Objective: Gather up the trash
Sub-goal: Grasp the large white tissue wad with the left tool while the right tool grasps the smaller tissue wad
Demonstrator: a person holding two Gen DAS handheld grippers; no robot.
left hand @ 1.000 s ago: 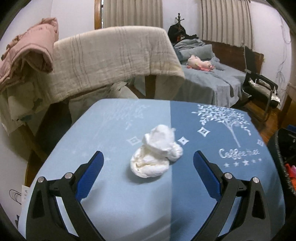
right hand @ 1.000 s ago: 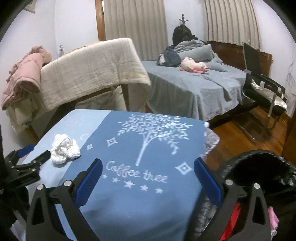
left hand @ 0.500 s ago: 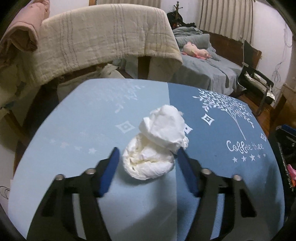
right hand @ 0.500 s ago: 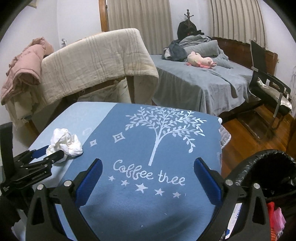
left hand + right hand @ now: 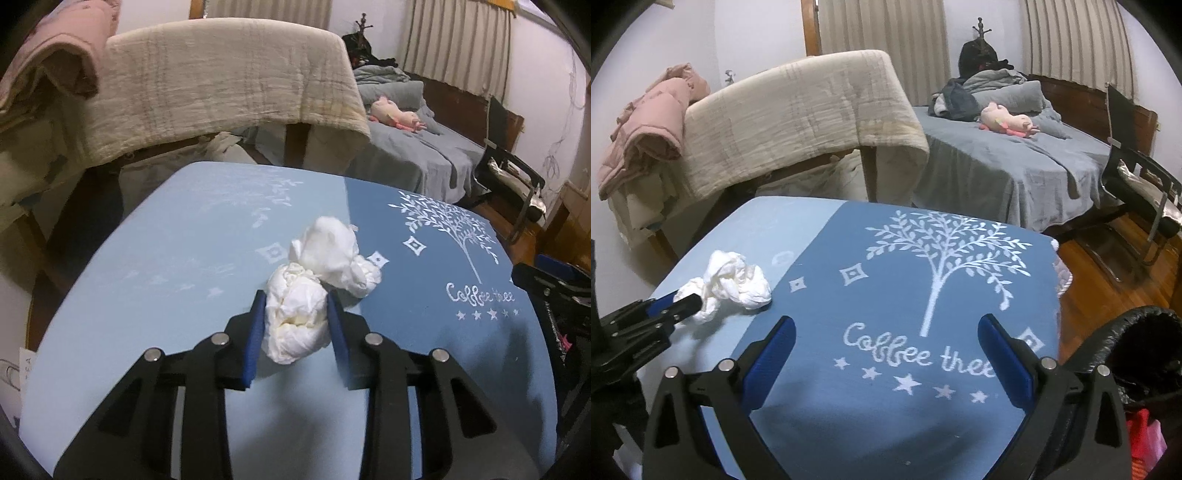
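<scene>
The blue tablecloth (image 5: 184, 258), two-tone with a white tree and lettering, fills the foreground, and behind it stand a chair draped in a beige blanket (image 5: 229, 85) and a grey bed (image 5: 997, 162). Down at the right edge sits the black-lined trash bin (image 5: 1145, 339), some bright scraps already showing inside.

Now the action: the crumpled white tissue (image 5: 314, 288) lies where the pale half of the cloth meets the dark half, and the left gripper (image 5: 295, 310) is right on it. A second ago those blue pads stood wide, well clear on either side of the wad; the jaws have just been closing, and now the pads press into the near lump, pinching it visibly narrower. The far lump bulges free beyond the fingertips. The tissue looks to be resting on the cloth, not yet lifted.

The right gripper (image 5: 886, 354) hangs over the dark half near the lettering, jaws spread wide, nothing between them.

So the grab looks made. What's left, I'd say, is the lift and the carry across to the bin, and with only half the wad pinched, the loose end could sag or tear away.
</scene>
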